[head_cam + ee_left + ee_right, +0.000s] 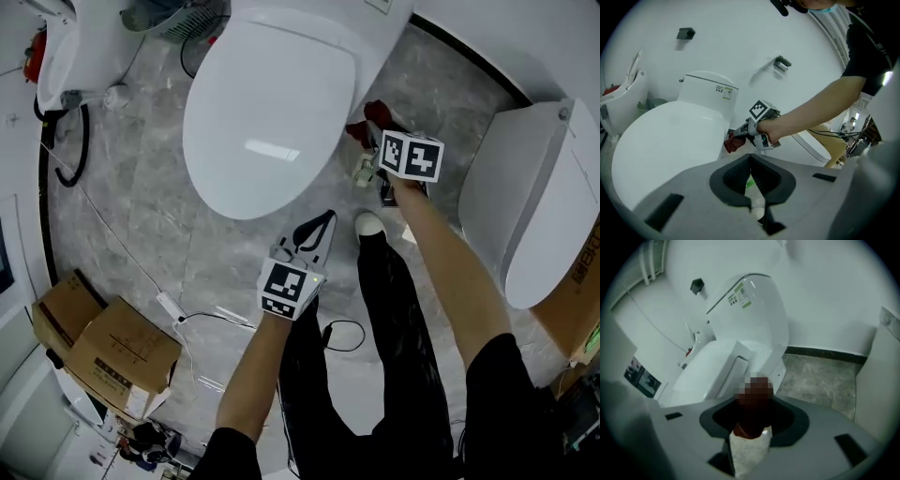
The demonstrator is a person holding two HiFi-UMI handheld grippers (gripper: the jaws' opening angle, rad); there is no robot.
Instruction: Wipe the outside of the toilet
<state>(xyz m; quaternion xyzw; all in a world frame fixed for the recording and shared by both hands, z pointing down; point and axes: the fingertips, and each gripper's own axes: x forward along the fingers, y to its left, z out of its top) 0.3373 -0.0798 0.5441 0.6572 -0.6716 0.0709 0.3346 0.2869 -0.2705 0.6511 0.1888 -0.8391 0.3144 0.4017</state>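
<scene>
A white toilet [272, 103] with its lid down fills the upper middle of the head view. My right gripper [375, 131] is shut on a dark red cloth [370, 117], which is pressed against the toilet's right flank near the floor. In the right gripper view, the cloth [752, 413] bunches between the jaws, with the toilet body [740, 333] just ahead. The left gripper [314, 230] hovers in front of the bowl, shut and empty. The left gripper view shows the right gripper [740, 133] and the cloth [731, 142] beside the toilet [670, 140].
A second toilet [525, 206] stands to the right and a third fixture [66, 47] at the upper left. Cardboard boxes [103, 347] sit at the lower left, and a thin white cable [173, 305] trails over the grey floor. The person's dark-trousered legs and a white shoe [368, 223] are below the grippers.
</scene>
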